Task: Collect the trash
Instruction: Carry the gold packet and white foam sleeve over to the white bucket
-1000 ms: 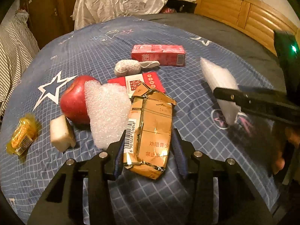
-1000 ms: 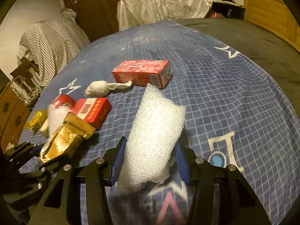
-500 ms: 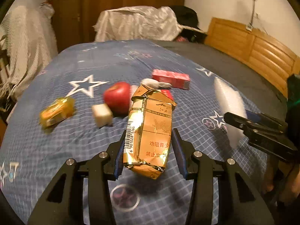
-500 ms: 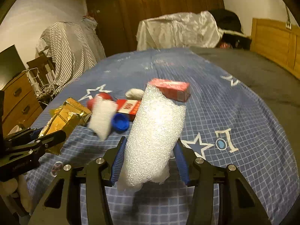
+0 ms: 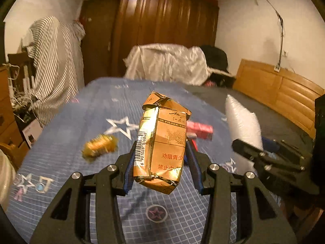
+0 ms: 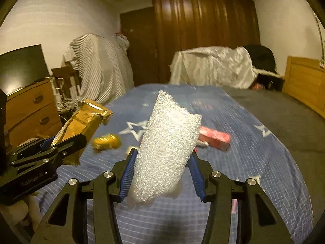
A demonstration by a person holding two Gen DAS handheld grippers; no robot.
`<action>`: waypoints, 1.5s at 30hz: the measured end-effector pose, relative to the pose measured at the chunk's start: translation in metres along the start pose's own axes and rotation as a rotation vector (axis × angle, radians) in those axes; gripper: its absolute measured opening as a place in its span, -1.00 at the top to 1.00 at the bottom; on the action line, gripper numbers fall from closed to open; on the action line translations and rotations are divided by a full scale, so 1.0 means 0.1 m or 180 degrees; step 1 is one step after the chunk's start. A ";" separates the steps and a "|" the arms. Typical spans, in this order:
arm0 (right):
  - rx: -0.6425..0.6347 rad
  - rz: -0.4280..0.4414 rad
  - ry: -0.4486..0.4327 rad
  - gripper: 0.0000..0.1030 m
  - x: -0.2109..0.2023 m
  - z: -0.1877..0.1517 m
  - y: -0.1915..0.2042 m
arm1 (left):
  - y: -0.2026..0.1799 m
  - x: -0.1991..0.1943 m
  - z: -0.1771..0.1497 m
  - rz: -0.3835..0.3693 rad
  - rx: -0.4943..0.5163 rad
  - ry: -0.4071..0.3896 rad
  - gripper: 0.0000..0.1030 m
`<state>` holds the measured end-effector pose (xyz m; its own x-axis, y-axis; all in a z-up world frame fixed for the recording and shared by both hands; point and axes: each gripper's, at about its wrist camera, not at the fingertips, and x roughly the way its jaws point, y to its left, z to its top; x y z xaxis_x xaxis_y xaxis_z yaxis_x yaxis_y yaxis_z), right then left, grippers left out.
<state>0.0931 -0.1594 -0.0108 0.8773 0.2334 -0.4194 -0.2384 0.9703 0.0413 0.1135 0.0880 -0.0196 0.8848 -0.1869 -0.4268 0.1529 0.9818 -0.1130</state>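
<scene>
Gold and white: you have one piece of trash clamped in each gripper, both lifted above the bed.

Your left gripper (image 5: 160, 162) has its jaws clenched on the crumpled gold cigarette pack (image 5: 162, 140), which stands nearly upright between the blue pads (image 5: 129, 172) with its torn top at 12 o'clock. Your right gripper (image 6: 161, 170) is clenched on the white foam sheet (image 6: 166, 152), rolled into a tube that leans toward 1 o'clock. Below them, on the blue checked bedspread (image 5: 67, 142), a yellow wrapper (image 5: 99, 145) lies at 9 o'clock from the pack, blurred, and a red box (image 5: 200, 129) sits at 3 o'clock, just behind the pack. From the right wrist view the same red box (image 6: 215, 139) shows at 3 o'clock of the foam, partly hidden by it.
</scene>
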 end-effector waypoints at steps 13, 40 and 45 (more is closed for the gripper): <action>-0.0236 0.0288 -0.0254 0.00 -0.31 0.53 0.94 | 0.38 -0.54 0.25 0.0382 -0.0121 -0.0337 0.15; -0.0793 0.1407 0.0008 0.00 0.35 1.44 3.78 | 2.25 -1.55 0.50 0.1535 -0.0534 -0.0440 0.15; -0.0941 0.1598 0.0155 0.00 0.53 1.47 4.43 | 2.65 -1.75 0.43 0.1733 -0.0681 -0.0417 0.15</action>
<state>0.0948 0.2923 0.1189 0.6084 0.6500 -0.4553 -0.7322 0.6811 -0.0061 0.0184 0.3821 0.0633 0.8601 0.3602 -0.3612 -0.4176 0.9038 -0.0931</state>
